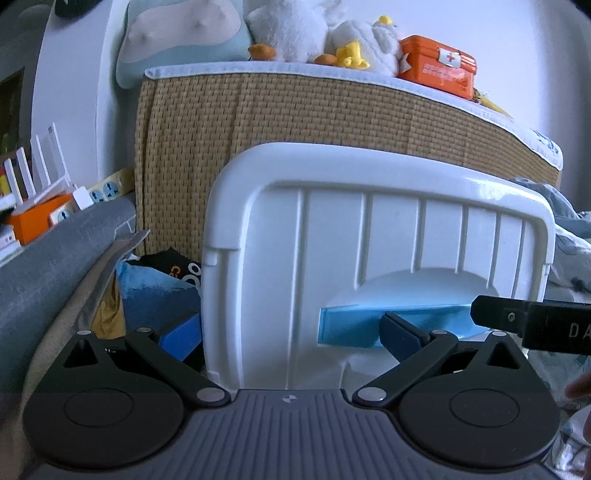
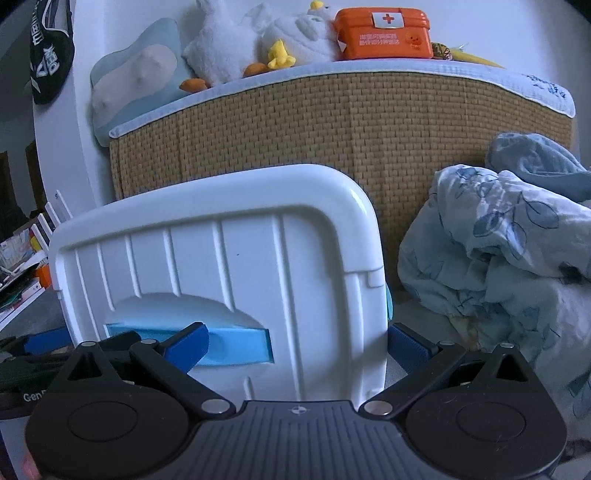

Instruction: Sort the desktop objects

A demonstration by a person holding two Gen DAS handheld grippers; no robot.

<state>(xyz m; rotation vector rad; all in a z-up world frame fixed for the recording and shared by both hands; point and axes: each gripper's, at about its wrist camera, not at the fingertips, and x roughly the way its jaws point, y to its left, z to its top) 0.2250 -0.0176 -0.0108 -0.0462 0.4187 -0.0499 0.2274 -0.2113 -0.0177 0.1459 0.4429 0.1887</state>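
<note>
A white plastic bin (image 1: 369,229) (image 2: 229,258) fills both views, its ribbed end wall facing me, with a light blue surface (image 1: 351,328) (image 2: 236,343) showing through the handle cut-out. My left gripper (image 1: 291,338) clasps the wall's left part, one finger outside the bin's left side and the other in the cut-out. My right gripper (image 2: 299,347) grips the right part the same way, mirrored. Each gripper's black body pokes into the other's view: the right gripper (image 1: 532,325) and the left gripper (image 2: 37,350).
Behind the bin stands a woven rattan-sided bed (image 1: 295,122) (image 2: 332,122) carrying plush toys (image 2: 236,40), a pillow (image 1: 177,37) and an orange first-aid box (image 1: 437,66) (image 2: 384,35). A crumpled blue floral blanket (image 2: 498,240) lies right. A grey edge (image 1: 55,266) and blue clutter (image 1: 155,295) sit left.
</note>
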